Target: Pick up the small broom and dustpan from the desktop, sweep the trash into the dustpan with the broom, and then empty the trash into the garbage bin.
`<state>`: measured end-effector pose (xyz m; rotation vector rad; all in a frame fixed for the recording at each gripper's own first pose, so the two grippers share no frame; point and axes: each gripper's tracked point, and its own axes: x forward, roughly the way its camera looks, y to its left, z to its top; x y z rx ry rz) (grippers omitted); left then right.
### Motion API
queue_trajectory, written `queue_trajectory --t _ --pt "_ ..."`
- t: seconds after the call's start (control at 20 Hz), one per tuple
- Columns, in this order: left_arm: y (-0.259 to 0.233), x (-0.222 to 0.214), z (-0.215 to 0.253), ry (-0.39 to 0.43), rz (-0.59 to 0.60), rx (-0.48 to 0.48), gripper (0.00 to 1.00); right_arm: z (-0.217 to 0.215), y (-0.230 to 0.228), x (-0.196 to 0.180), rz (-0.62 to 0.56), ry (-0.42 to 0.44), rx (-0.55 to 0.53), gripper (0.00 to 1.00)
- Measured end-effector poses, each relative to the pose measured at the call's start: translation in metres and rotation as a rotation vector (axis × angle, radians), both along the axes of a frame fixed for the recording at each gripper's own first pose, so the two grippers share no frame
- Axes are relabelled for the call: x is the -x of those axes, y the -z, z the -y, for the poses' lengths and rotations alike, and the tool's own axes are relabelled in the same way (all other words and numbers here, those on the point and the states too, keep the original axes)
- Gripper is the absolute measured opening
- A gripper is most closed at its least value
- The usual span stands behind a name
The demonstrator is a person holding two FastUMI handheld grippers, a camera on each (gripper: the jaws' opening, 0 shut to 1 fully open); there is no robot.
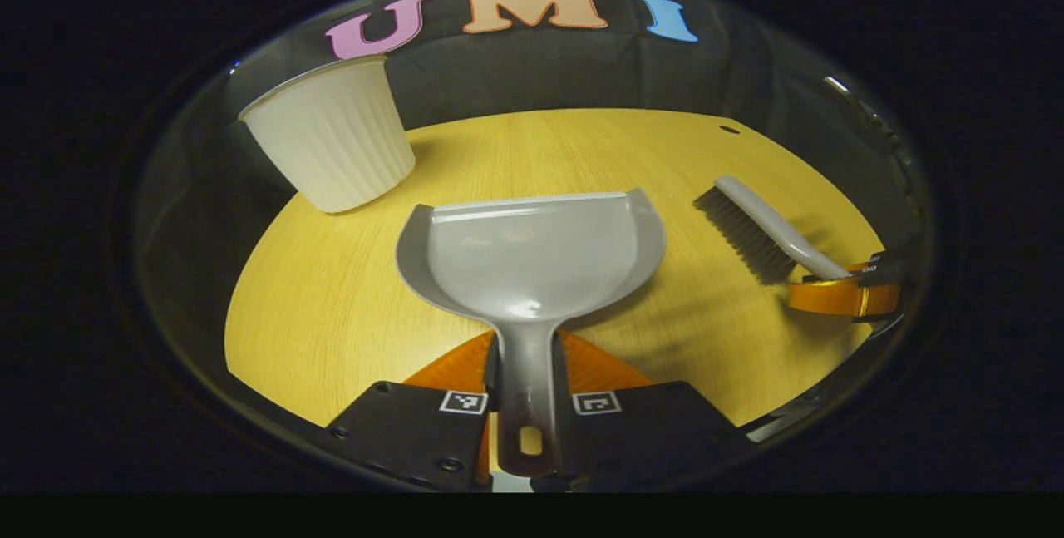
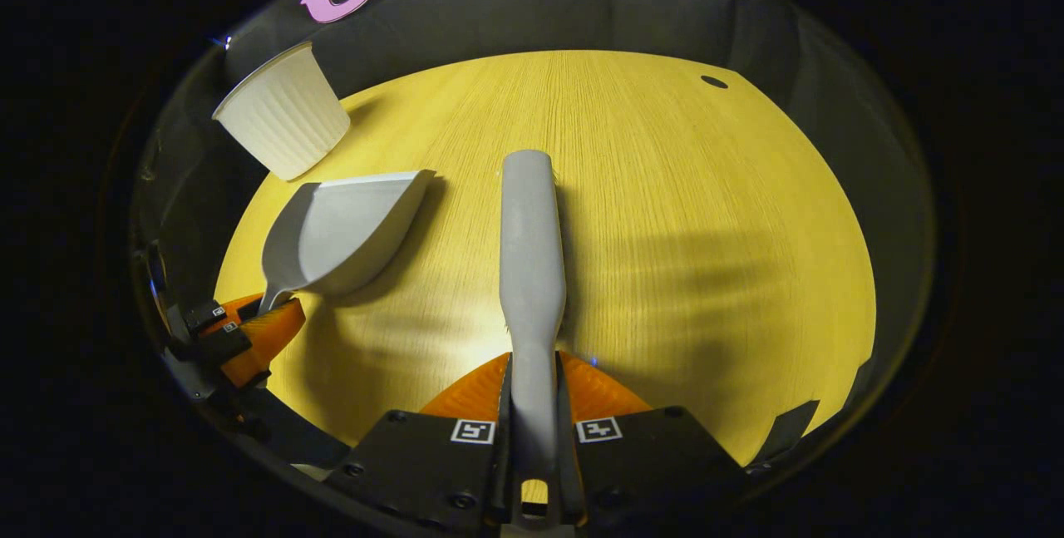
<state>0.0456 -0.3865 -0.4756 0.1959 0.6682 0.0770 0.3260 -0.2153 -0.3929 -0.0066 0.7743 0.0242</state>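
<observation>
My left gripper [image 1: 526, 372] is shut on the handle of the grey dustpan [image 1: 532, 251], whose pan faces away over the yellow desktop [image 1: 349, 305]. In the right gripper view the same dustpan [image 2: 341, 226] sits at the left, held by the left gripper [image 2: 249, 330]. My right gripper [image 2: 532, 392] is shut on the handle of the grey broom [image 2: 532, 255], seen from its back. From the left gripper view the broom [image 1: 761, 230] shows its dark bristles pointing down-left, with the right gripper [image 1: 844, 293] on its handle. No trash is visible on the desktop.
A cream ribbed garbage bin [image 1: 332, 139] stands at the desktop's far left corner, also seen as the bin [image 2: 283, 114] beyond the dustpan. A small dark hole [image 2: 713, 81] marks the desktop's far right. Black cloth wall surrounds the desktop.
</observation>
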Motion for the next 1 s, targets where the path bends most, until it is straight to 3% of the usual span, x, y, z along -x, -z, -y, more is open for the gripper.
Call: queue_trajectory --t 0.15,0.3,0.35,0.4,0.45,0.5,0.55,0.65,0.7,0.75,0.8,0.85,1.0 --pt "0.000 0.001 0.000 0.005 0.008 -0.012 0.28 -0.001 -0.002 0.002 0.008 -0.010 -0.002 0.22" --pt "0.005 0.002 0.003 -0.003 0.002 -0.030 0.41 -0.008 0.001 0.004 -0.004 -0.035 -0.030 0.25" --pt "0.006 0.006 0.007 -0.007 0.009 -0.030 0.44 -0.011 0.000 0.010 -0.012 -0.049 -0.042 0.38" --pt "0.005 0.009 0.008 -0.005 0.016 -0.025 0.63 -0.011 -0.002 0.013 -0.010 -0.055 -0.045 0.51" --pt "0.002 0.012 0.009 -0.006 0.028 -0.020 0.68 -0.011 -0.003 0.013 -0.005 -0.059 -0.041 0.60" --pt "-0.002 0.012 0.010 -0.006 0.045 -0.020 0.81 -0.010 -0.005 0.013 0.002 -0.060 -0.041 0.73" --pt "-0.004 0.013 0.008 -0.010 0.056 -0.025 0.81 -0.012 -0.006 0.014 0.004 -0.066 -0.050 0.75" --pt "-0.010 0.013 0.007 -0.013 0.096 -0.039 0.90 -0.015 -0.008 0.015 0.021 -0.068 -0.057 0.93" --pt "-0.017 0.014 0.008 -0.013 0.120 -0.040 0.89 -0.015 -0.012 0.018 0.031 -0.067 -0.067 0.93" --pt "-0.026 0.018 0.008 -0.013 0.146 -0.038 0.96 -0.017 -0.022 0.023 0.050 -0.065 -0.086 0.93" --pt "-0.035 0.020 0.011 -0.009 0.173 -0.034 0.95 -0.019 -0.032 0.027 0.076 -0.064 -0.105 0.89" --pt "-0.050 0.025 0.011 -0.007 0.210 -0.031 0.95 -0.019 -0.049 0.034 0.120 -0.060 -0.122 0.93" --pt "-0.127 0.041 0.020 -0.012 0.414 -0.023 0.95 -0.012 -0.130 0.052 0.383 -0.025 -0.117 0.93"
